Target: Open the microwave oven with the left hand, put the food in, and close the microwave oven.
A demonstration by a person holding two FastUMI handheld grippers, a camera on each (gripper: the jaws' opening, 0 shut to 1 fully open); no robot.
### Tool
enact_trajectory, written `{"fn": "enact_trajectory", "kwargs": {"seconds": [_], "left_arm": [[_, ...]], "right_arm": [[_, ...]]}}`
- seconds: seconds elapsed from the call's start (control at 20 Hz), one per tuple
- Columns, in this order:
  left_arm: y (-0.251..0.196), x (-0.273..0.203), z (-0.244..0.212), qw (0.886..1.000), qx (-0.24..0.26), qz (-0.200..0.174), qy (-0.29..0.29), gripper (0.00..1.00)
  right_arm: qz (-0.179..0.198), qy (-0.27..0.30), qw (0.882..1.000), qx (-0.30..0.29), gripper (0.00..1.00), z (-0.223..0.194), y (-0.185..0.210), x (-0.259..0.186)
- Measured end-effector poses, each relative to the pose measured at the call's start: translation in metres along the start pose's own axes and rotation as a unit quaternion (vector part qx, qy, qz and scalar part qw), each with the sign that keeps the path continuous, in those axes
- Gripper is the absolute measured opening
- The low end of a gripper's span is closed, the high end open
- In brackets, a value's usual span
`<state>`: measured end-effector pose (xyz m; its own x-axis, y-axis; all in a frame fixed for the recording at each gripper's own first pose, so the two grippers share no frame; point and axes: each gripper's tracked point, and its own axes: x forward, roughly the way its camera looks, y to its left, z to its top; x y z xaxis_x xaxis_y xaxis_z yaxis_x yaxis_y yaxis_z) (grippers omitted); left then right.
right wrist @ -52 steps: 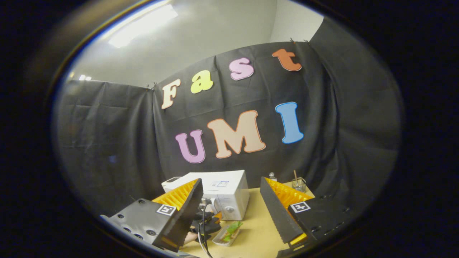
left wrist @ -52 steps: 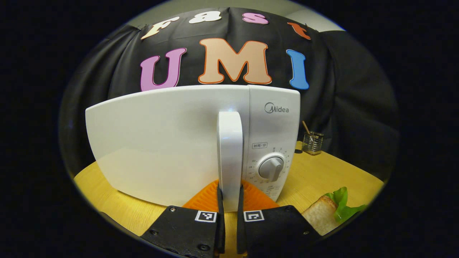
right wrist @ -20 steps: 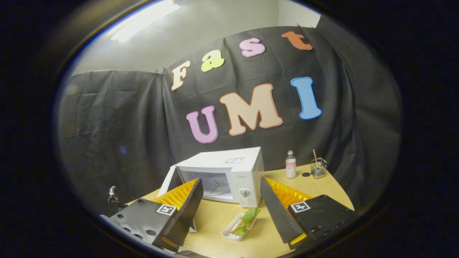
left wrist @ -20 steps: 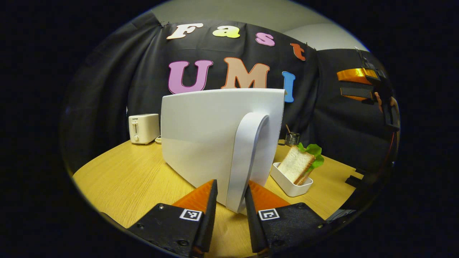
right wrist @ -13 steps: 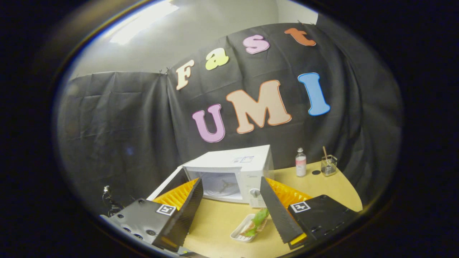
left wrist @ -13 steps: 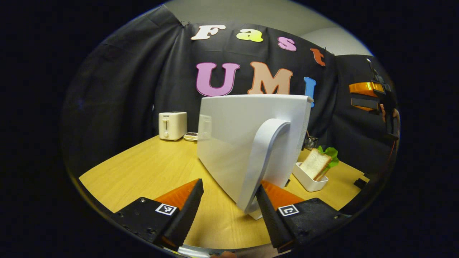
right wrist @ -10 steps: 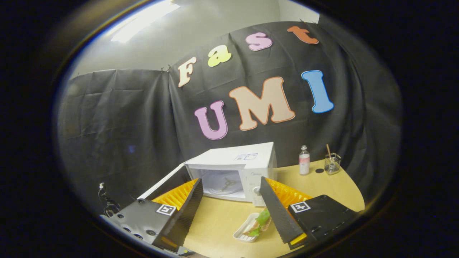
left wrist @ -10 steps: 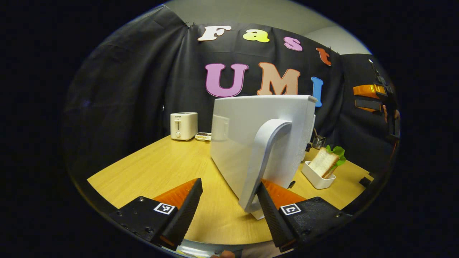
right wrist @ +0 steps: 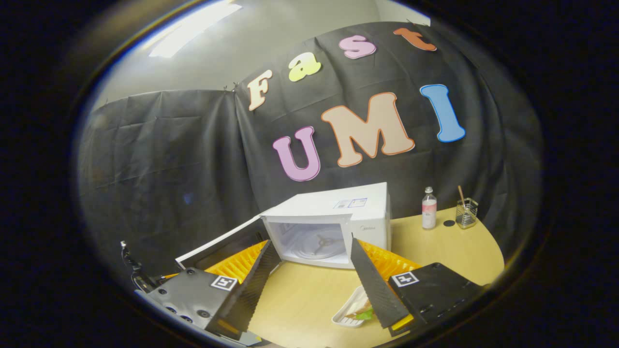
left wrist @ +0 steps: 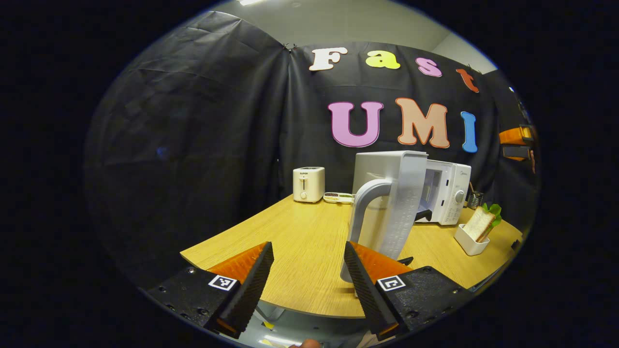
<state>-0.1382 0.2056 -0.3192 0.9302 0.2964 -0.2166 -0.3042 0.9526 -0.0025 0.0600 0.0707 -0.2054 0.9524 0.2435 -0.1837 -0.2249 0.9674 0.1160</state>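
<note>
While door (left wrist: 391, 193) hangs open | left gripper (left wrist: 308, 251) spread wide, empty | right gripper (right wrist: 313, 251) likewise

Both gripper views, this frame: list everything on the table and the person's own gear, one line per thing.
table: one, light wood, under everything.
microwave: one, white, mid-table, cavity exposed.
microwave door: one, white, swung wide open.
toaster: one, cream, far back corner.
small dish: one, pale, right of toaster.
sandwich: one, bread with lettuce, upright in tray.
tray: one, white, right of microwave.
bottle: one, clear, pink label, right of microwave.
wire cup: one, metal, holds a stick, beside bottle.
left gripper: jaws open, off the door handle.
right gripper: jaws open, above tray.
</note>
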Motion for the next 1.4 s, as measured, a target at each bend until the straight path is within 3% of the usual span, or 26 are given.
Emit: {"fn": "enact_trajectory", "kwargs": {"seconds": [0.05,0.1,0.15,0.2,0.3,0.35,0.4,0.45,0.65,0.75,0.95,1.0,1.2,1.25,1.4], "left_arm": [[0.004,-0.003,0.002,1.0,-0.007,0.008,-0.001,0.9],[0.007,-0.003,0.008,1.0,-0.015,0.018,-0.006,0.9],[0.01,-0.002,0.016,0.999,-0.023,0.028,-0.013,0.9],[0.013,-0.003,0.02,0.999,-0.03,0.038,-0.019,0.9],[0.014,-0.006,0.03,0.997,-0.039,0.053,-0.033,0.9],[0.016,-0.008,0.036,0.997,-0.038,0.06,-0.041,0.9],[0.019,-0.009,0.044,0.996,-0.035,0.07,-0.051,0.9],[0.024,-0.013,0.056,0.994,-0.029,0.08,-0.064,0.85],[0.036,-0.012,0.097,0.986,0.005,0.128,-0.107,0.89],[0.03,-0.012,0.109,0.984,-0.001,0.127,-0.121,0.89],[0.03,-0.003,0.117,0.982,0.002,0.135,-0.131,0.85],[0.03,0.0,0.118,0.982,0.004,0.134,-0.13,0.89],[0.032,0.013,0.11,0.985,0.0,0.126,-0.115,0.89],[0.035,0.016,0.108,0.986,-0.003,0.125,-0.113,0.89],[0.038,0.021,0.102,0.988,0.009,0.119,-0.102,0.85]], "right_arm": [[-0.001,0.002,1.0,0.0,0.99,-0.002,0.0,0.001],[-0.001,0.006,1.0,0.001,0.92,-0.005,-0.001,0.004],[-0.002,0.012,1.0,0.001,0.92,-0.009,-0.001,0.005],[-0.005,0.019,1.0,0.003,0.99,-0.012,-0.003,0.006],[-0.013,0.035,0.999,0.006,0.99,-0.019,-0.011,0.007],[-0.018,0.046,0.999,0.009,0.92,-0.023,-0.015,0.008],[-0.021,0.056,0.998,0.014,0.92,-0.027,-0.019,0.008],[-0.025,0.07,0.997,0.019,0.99,-0.031,-0.024,0.008],[-0.041,0.127,0.991,0.032,0.99,-0.051,-0.045,0.013],[-0.061,0.145,0.987,0.031,0.99,-0.059,-0.065,0.015],[-0.071,0.217,0.971,0.068,1.0,-0.092,-0.085,0.016],[-0.078,0.233,0.966,0.077,1.0,-0.1,-0.092,0.017],[-0.109,0.281,0.949,0.094,0.99,-0.128,-0.116,0.018],[-0.113,0.295,0.944,0.097,0.92,-0.136,-0.119,0.019],[-0.113,0.328,0.931,0.115,0.92,-0.154,-0.116,0.022]]}}
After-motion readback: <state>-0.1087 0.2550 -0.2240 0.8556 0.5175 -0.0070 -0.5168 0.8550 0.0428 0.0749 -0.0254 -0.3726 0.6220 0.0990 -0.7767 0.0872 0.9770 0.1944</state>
